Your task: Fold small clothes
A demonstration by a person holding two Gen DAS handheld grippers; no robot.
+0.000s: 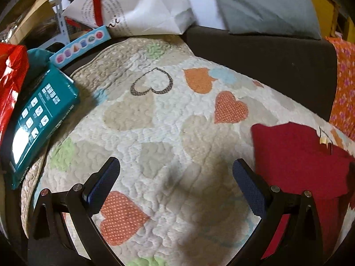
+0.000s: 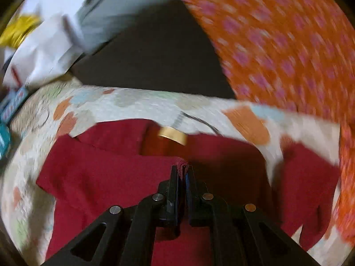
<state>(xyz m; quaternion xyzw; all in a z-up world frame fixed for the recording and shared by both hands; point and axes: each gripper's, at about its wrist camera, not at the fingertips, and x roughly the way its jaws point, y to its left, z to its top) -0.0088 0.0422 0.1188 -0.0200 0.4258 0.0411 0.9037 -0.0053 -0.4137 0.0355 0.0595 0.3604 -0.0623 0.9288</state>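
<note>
A: Where is the garment you are working on?

B: Your red garment (image 2: 106,168) lies on the heart-patterned quilt (image 1: 168,119), toward its right side as your left camera sees it. A tan label (image 2: 173,134) shows at its neckline, and one sleeve spreads out to the right.

A: And what is your right gripper (image 2: 182,169) doing?

B: Its jaws are clenched on a folded edge of the red garment, with the red hem pinched between the two dark fingers (image 2: 174,177) and poking up at the tips. (The right view is smeared with blur, so finer detail is lost.)

A: Your left gripper (image 1: 176,170)?

B: Released. Its fingers stand wide apart above bare quilt, holding nothing, and the blue pads (image 1: 104,184) face each other across the gap. The red garment sits just beside your right-hand finger there; I cannot tell whether they touch.

A: What else is around you?

B: An orange cloth with pink flowers (image 2: 277,44) lies at the right, past the quilt's edge. On the left, a teal box (image 1: 42,119) rests at the quilt's border beside something shiny red (image 1: 11,84). Beyond the quilt, a white paper bag (image 1: 137,6) and a grey cushion (image 1: 266,6) sit on a dark surface (image 1: 255,53).
</note>
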